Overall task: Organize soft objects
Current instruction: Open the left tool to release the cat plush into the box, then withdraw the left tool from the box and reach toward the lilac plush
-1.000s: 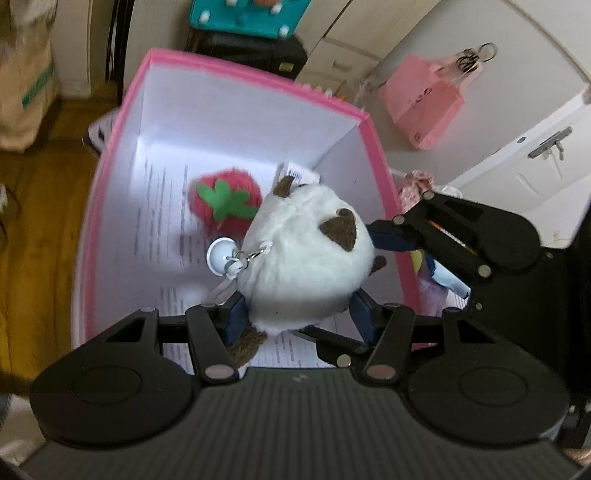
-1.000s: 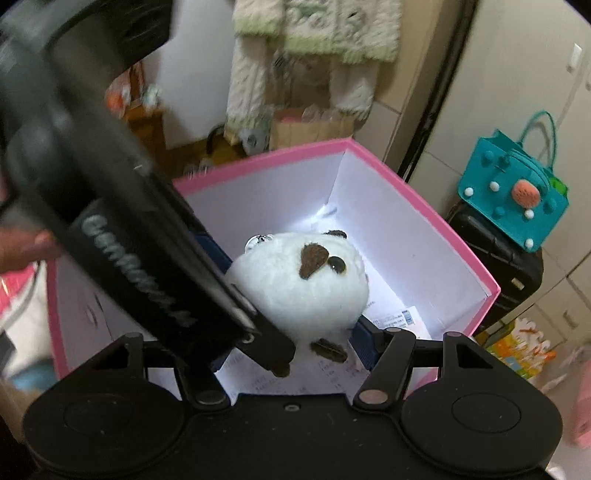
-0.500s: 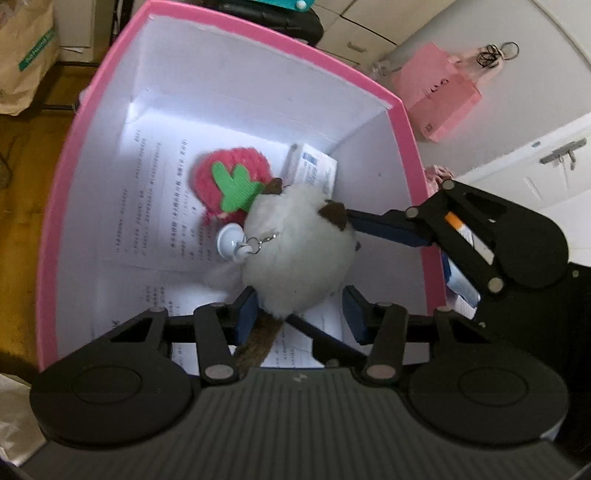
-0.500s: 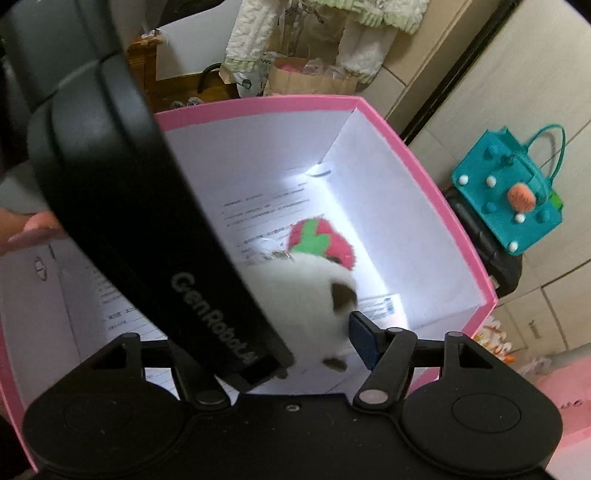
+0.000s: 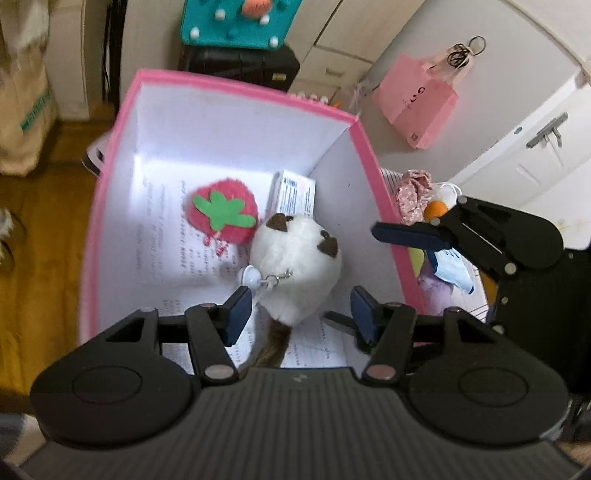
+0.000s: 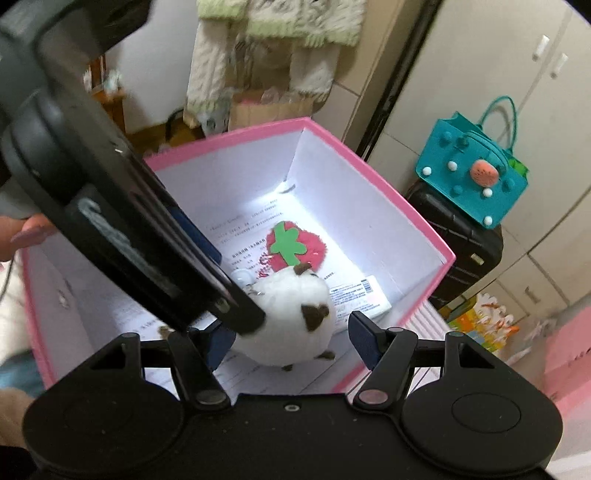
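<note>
Strawberry plush (image 5: 221, 210) lay at left on the printed paper (image 5: 162, 236) lining the pink box (image 5: 110, 177). White plush (image 5: 295, 266) lay just right of it on the box floor, tail toward the left gripper (image 5: 299, 314), whose jaws had just widened, pads clear of it. Right gripper (image 6: 291, 339) stood open above the toy, not pressing it.

Both cameras sit on the grippers, close above the pink box (image 5: 373, 177), tilted steeply down into it; the left view faces the far wall with the teal bag (image 5: 240, 22) beyond; the right view looks from the other side, the teal bag (image 6: 469, 177) at its right; both share the box floor, the white plush (image 5: 299, 269) and the strawberry (image 6: 295, 247); each sees the other gripper.
</note>
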The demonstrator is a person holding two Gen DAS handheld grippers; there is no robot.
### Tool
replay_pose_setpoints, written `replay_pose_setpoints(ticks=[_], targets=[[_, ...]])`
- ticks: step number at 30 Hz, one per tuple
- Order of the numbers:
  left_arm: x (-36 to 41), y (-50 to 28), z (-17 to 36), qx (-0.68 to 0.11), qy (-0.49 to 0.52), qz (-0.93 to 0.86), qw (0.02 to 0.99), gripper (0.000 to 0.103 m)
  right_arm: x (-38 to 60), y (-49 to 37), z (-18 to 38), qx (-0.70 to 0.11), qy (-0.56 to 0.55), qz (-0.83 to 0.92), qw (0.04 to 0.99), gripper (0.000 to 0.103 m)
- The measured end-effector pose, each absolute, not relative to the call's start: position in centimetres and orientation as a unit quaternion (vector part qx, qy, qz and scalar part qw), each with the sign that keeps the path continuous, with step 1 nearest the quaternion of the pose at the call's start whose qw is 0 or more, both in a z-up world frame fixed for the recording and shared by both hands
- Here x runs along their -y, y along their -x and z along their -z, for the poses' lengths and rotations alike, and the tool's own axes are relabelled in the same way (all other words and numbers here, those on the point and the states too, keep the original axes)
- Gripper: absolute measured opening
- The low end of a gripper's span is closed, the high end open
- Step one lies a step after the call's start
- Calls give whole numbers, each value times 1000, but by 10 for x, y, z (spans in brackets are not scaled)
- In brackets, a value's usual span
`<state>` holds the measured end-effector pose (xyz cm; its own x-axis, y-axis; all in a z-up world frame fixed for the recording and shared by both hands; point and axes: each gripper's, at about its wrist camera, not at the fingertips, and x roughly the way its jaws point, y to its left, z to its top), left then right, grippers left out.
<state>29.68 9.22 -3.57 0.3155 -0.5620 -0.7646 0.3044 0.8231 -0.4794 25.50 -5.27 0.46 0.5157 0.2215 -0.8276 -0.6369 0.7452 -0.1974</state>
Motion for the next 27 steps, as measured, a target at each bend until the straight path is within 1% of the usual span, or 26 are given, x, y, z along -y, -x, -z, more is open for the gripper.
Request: replay_pose_setpoints(ticks=[4,9,19,27], targets=[[-97,-276,11,-492,81,263,826,58,77,-235,-18,-419,184,-277,845,71],[-99,-247,-14,-474,39,264,839,59,94,-207,-35,-408,134,-292,854,71],[-98,-195,-51,-457,-2,276,846,61,104,-173,-61,-385,116,-306,863,71],[-91,-155,-72,-441,-24,294,848,65,123,-143,-80,-380,94,-311,866,71]])
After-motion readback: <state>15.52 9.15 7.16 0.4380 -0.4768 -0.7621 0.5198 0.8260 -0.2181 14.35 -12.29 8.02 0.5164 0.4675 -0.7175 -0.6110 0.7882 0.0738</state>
